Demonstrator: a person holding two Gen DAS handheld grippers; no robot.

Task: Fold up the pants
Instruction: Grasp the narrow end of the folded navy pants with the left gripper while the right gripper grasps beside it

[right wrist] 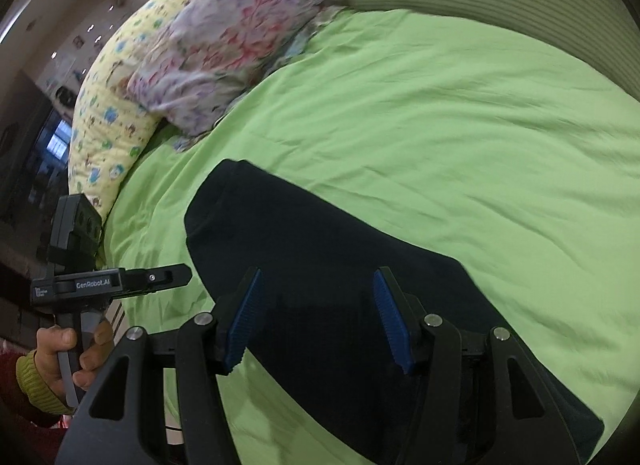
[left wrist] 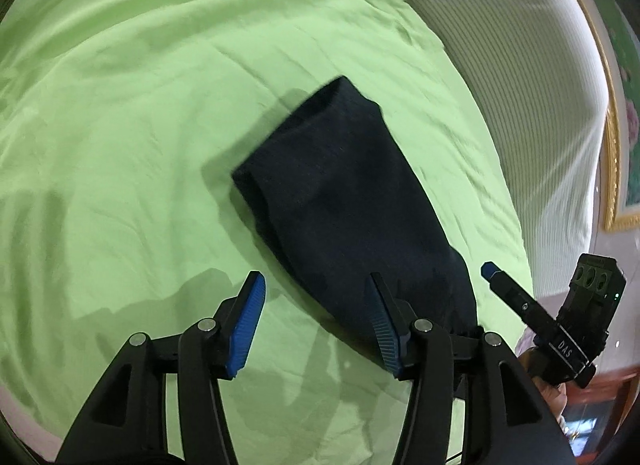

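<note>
Both sets of jaws are held parted and empty. The folded dark pants (right wrist: 340, 265) lie lengthwise on the green bed (right wrist: 480, 125), directly beneath the right gripper (right wrist: 316, 321); the left gripper (left wrist: 320, 321) is offset beside them.

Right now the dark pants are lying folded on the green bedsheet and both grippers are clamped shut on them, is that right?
Not quite. The dark pants do lie folded on the green bedsheet, but both wrist views show the left gripper and right gripper open, gripping nothing.
</note>
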